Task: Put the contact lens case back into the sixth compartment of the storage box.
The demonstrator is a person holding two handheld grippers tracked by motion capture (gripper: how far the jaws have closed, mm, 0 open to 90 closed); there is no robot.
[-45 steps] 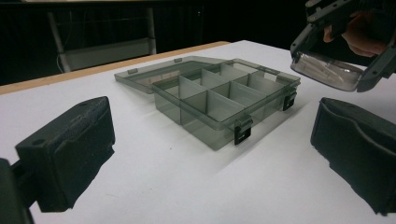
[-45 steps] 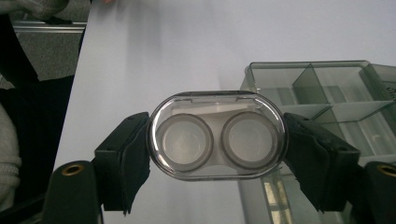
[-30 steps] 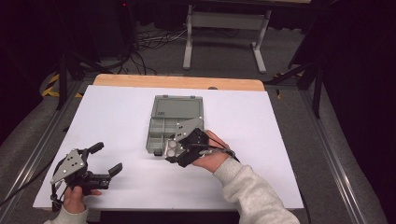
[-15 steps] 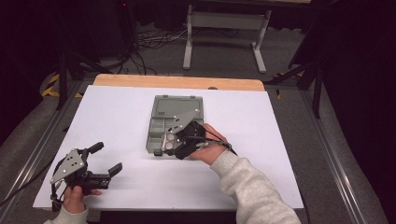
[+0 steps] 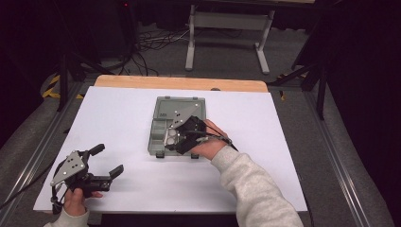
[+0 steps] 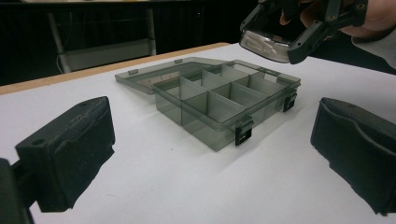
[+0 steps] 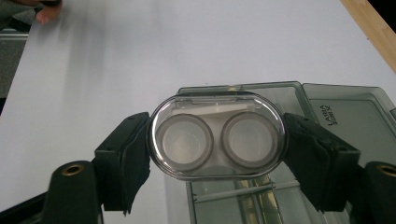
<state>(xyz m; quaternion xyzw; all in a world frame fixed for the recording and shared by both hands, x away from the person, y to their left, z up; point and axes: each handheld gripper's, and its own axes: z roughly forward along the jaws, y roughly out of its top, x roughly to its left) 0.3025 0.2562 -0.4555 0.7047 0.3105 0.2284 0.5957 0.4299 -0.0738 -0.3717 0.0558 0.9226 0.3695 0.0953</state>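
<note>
A smoky grey compartment box point(image 5: 163, 124) lies open in the middle of the white table, its lid point(image 7: 336, 116) laid flat on the far side. My right gripper point(image 5: 178, 140) hovers over the box's near compartments, shut on a clear oval contact lens case point(image 7: 217, 135) with two round wells. Its pads press on the case's two ends. In the left gripper view the case point(image 6: 264, 44) hangs above the box point(image 6: 219, 100), held by the right gripper point(image 6: 299, 28). My left gripper point(image 5: 108, 160) rests at the table's near left corner, open and holding nothing point(image 6: 212, 158).
The white sheet point(image 5: 283, 142) covers the table, with a wooden edge point(image 5: 179, 83) at the far side. A metal stand point(image 5: 227, 21) and cables lie on the floor beyond. Bare table lies between the left gripper and the box.
My right gripper has carried the lens case a little farther over the box, away from the person and slightly left. The left gripper has stayed in place.
</note>
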